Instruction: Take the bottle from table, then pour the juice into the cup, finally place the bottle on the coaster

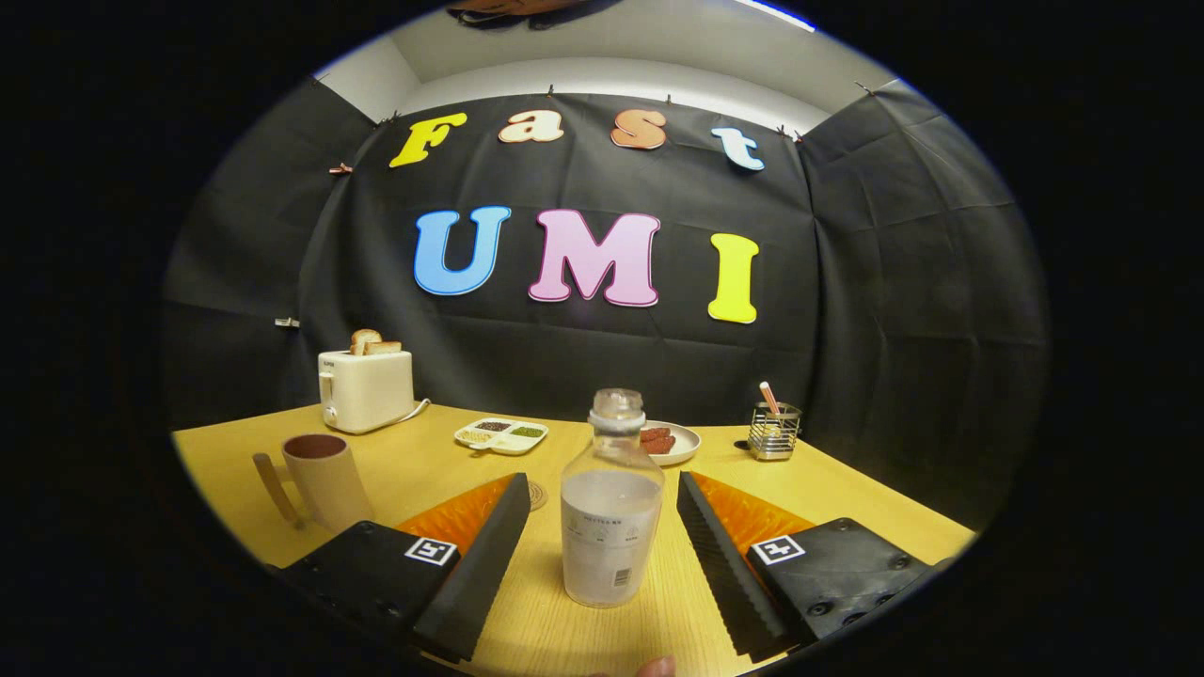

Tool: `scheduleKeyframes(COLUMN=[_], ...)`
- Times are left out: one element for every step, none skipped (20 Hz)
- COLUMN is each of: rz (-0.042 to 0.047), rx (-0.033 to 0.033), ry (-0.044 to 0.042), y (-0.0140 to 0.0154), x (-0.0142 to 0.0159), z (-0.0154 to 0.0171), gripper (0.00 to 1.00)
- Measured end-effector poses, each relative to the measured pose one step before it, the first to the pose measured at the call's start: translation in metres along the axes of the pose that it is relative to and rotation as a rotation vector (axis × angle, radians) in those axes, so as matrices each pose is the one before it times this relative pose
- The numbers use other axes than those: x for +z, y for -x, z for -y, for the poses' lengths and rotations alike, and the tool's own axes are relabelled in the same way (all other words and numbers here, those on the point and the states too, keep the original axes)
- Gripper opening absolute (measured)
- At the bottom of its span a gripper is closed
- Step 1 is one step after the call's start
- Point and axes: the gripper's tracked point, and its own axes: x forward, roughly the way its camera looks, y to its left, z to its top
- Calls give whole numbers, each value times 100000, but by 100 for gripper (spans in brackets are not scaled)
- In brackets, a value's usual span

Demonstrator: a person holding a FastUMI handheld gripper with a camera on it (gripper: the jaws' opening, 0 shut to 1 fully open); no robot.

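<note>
A clear plastic bottle point(611, 508) with a pale cloudy drink in its lower half stands upright on the wooden table point(847, 489). It sits between the tips of my gripper point(599, 494), whose fingers stand wide apart with a gap on each side of the bottle. A tan cup point(324, 480) with a wooden handle stands to the left, beside the left finger. A small round coaster point(537, 495) peeks out just behind the left fingertip, mostly hidden by it.
At the back of the table stand a cream toaster point(365, 387) with toast in it, a divided white dish point(501, 435), a plate of sausages point(670, 441) behind the bottle, and a wire holder point(774, 431) at the right. A fingertip point(656, 668) shows at the near edge.
</note>
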Motion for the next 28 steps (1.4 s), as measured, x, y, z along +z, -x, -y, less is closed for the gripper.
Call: scheduleKeyframes(rz=[-882, -429, -273, -23, 136, -189, -338, -962, -822, -256, 1054, -195, -524, -353, -326, -1143, -403, -785, -1788, -1924, -458, 1064, 1320, 1926, 1719, 1460, 1441, 1566], rx=[-366, -242, 122, 85, 55, 210, 106, 83, -24, -349, -714, -611, -251, -728, -429, -487, -472, -325, -862, -904, -302, -124, 44, 393, 897, 566, 525, 1014], ry=[-529, -576, -245, 332, 656, 542, 213, -181, 40, -577, -1270, -965, -1161, -720, -922, -423, 85, 210, 502, 389, 589, 1715, 3211, 3947, 4598, 5416, 5991, 5297], y=[-291, -408, -310, -424, -264, -400, -226, -284, -253, -101, -199, -234, -335, -354, -224, -190, -103, -164, -314, -214, 147, 203, 219, 98, 87, -67, -33, 21], x=[-684, -473, -255, -181, -119, -341, -324, -327, -384, -54, 271, -101, -158, -120, -24, -233, 34, 27, -1, -40, 330, 800, 966, 811, 873, 817, 744, 823], z=[144, 59, -83, -123, -36, -72, -19, -55, -31, 109, 168, 188, -41, 146, 94, -152, -47, -56, -30, 29, -161, -233, -316, -362, -469, -358, -318, -453], gripper=[97, 97, 97, 97, 97, 97, 97, 97, 97, 97, 96, 96, 96, 96, 93, 88, 80, 79, 77, 76, 74, 74, 73, 73, 73, 73, 73, 73])
